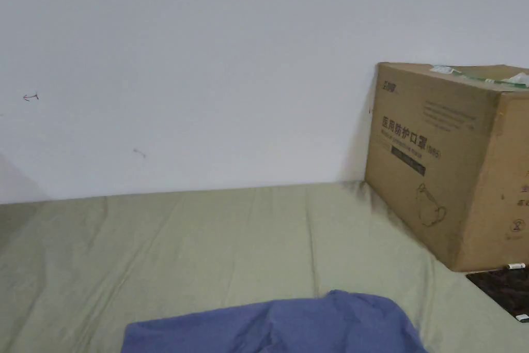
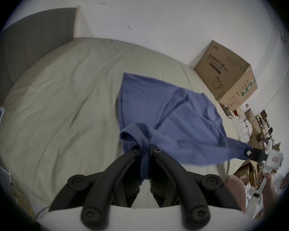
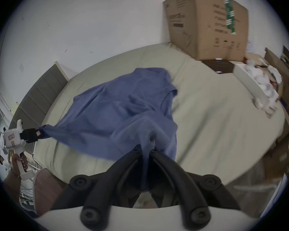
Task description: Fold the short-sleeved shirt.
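A blue short-sleeved shirt [image 2: 170, 118] is stretched over the pale green bed sheet [image 2: 57, 109], its far end resting on the bed and its near edge lifted. My left gripper [image 2: 144, 148] is shut on a bunched corner of the cloth. My right gripper [image 3: 145, 148] is shut on another bunched corner. The left gripper view shows the right gripper [image 2: 250, 153] at the shirt's far corner, and the right gripper view shows the left gripper [image 3: 38, 133] pinching the opposite corner. In the head view the top of the shirt [image 1: 279, 325] lies at the bottom edge.
A large cardboard box [image 1: 454, 163] stands on the bed against the white wall at the right. Beside it lie a dark flat item [image 3: 218, 66] and a white box of crumpled white things [image 3: 257, 83]. A grey padded headboard [image 2: 32, 39] borders the bed's left side.
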